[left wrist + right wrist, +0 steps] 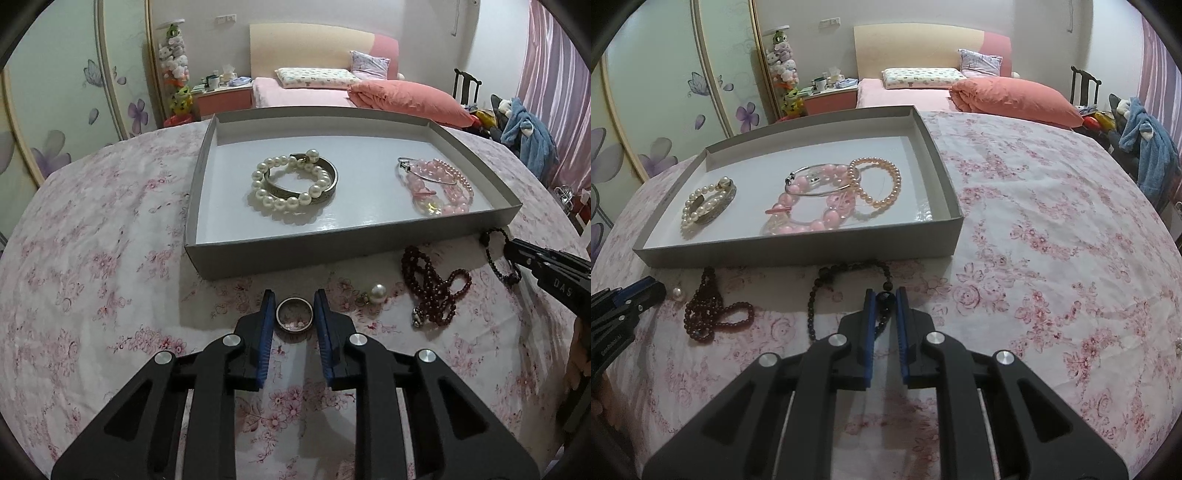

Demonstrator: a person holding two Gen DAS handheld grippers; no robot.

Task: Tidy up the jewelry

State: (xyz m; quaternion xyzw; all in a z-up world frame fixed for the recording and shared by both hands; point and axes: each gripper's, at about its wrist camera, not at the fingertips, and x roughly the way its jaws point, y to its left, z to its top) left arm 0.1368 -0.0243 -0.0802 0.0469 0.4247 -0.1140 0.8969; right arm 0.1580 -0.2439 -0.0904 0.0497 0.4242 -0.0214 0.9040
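My left tongs (294, 301) point toward the grey tray (258, 254), low over the floral bedspread (92, 258), their blades spread on either side of a flat-lying silver ring (294, 314); I cannot tell if they touch it. My right tongs (885, 298) aim the same way, nearly pressed together, pinching a large bead of the dark bead strand (827, 280), whose loop runs leftward and toward the tray wall. A dark red bead necklace (432, 288) lies bunched between both tongs, beside a pearl earring (376, 293). In the tray, a pearl bracelet (288, 181) overlaps a metal bangle (328, 177); pink bead bracelets (812, 206) lie apart.
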